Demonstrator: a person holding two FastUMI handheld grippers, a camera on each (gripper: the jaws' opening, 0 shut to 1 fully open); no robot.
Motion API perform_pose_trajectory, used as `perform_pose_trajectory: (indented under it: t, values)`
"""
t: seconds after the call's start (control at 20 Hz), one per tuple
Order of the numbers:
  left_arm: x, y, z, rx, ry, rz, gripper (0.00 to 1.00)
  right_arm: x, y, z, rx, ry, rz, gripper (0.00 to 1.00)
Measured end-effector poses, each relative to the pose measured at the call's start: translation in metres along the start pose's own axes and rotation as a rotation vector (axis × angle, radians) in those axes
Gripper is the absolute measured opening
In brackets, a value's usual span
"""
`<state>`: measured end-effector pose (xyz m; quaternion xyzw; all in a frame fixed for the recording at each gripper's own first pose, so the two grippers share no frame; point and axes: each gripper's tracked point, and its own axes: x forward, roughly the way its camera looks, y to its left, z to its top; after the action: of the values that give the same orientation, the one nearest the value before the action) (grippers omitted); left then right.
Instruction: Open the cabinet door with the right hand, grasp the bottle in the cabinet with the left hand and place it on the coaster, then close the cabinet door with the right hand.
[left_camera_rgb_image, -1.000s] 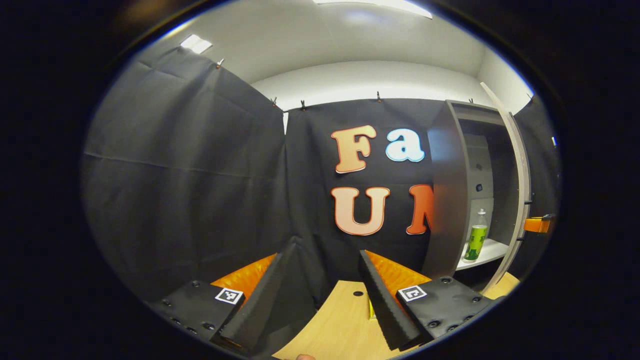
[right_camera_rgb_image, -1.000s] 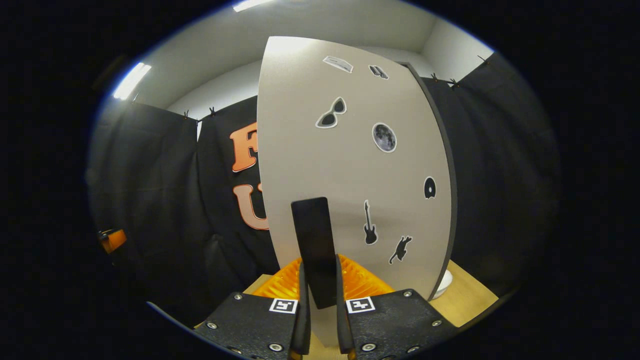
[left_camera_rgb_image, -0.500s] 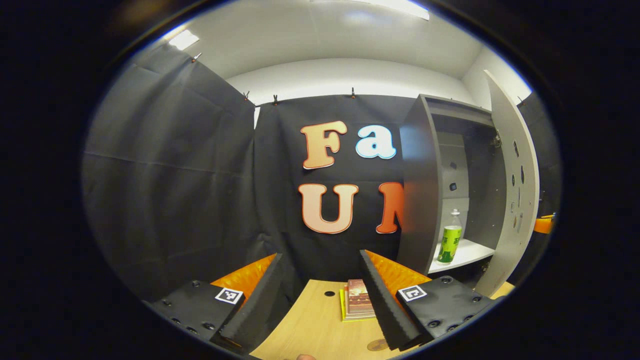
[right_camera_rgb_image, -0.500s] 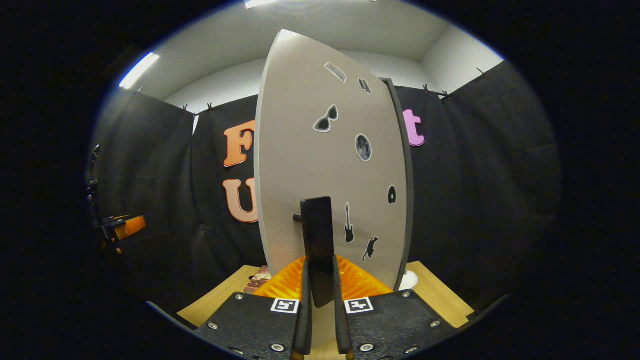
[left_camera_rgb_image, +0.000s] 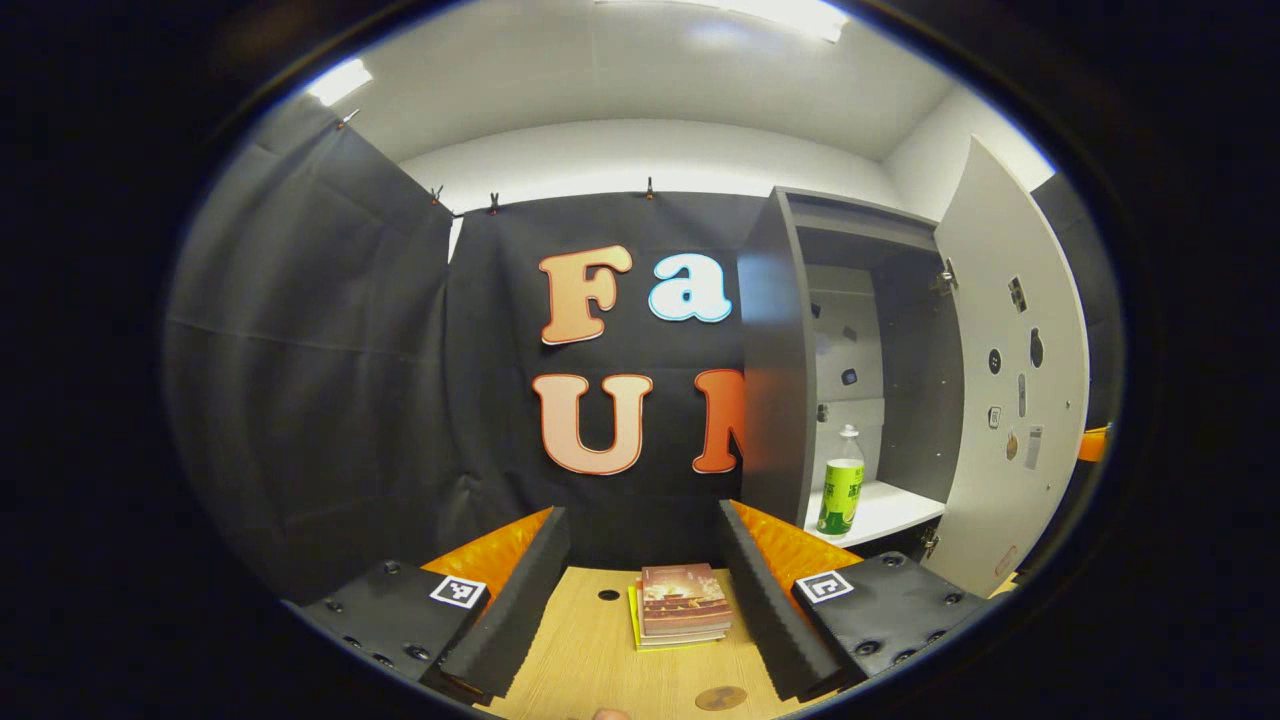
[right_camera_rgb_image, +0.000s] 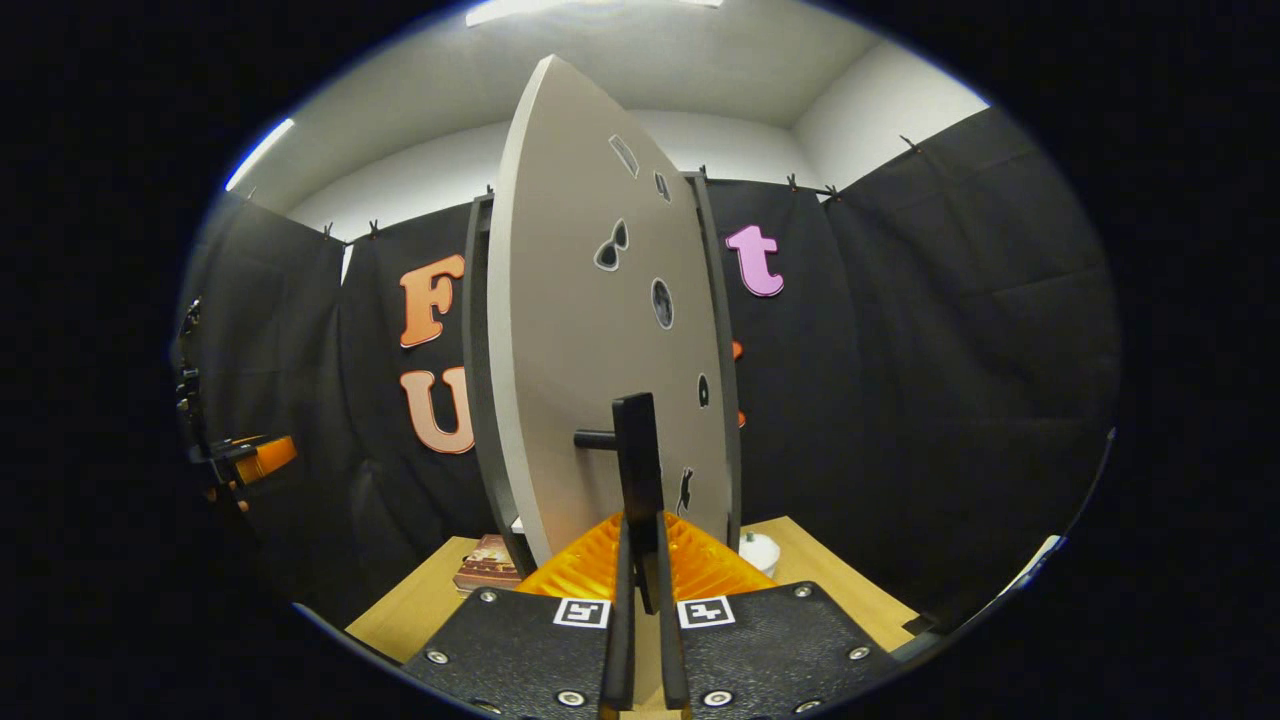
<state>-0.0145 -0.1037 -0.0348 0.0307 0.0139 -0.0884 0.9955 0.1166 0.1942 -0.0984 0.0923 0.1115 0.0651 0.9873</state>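
my right gripper (right_camera_rgb_image: 640, 640) is clamped on the black door handle (right_camera_rgb_image: 638, 470) at lower centre, the cabinet door (right_camera_rgb_image: 590, 370) swung wide. my left gripper (left_camera_rgb_image: 640, 610) is spread apart, holding nothing, above books (left_camera_rgb_image: 682, 602). the green bottle (left_camera_rgb_image: 841, 484) stands on the cabinet shelf (left_camera_rgb_image: 890, 508), centre right; the coaster (left_camera_rgb_image: 720, 697) lies at the bottom edge.

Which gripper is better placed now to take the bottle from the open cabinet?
Left, probably. The left gripper is open, holds nothing, and the bottle stands on the cabinet shelf ahead to its right. The right gripper is shut on the door handle.
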Motion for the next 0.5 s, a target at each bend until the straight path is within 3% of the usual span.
perform_pose_trajectory:
  t: [0.15,0.5]
  values:
    - [0.001,-0.013,0.004,0.006,-0.006,-0.003,0.97,-0.002,-0.008,0.000,-0.006,-0.002,-0.018,0.07]
    - [-0.004,-0.058,0.009,-0.012,-0.004,-0.010,0.97,-0.007,-0.016,0.000,0.011,0.013,0.037,0.07]
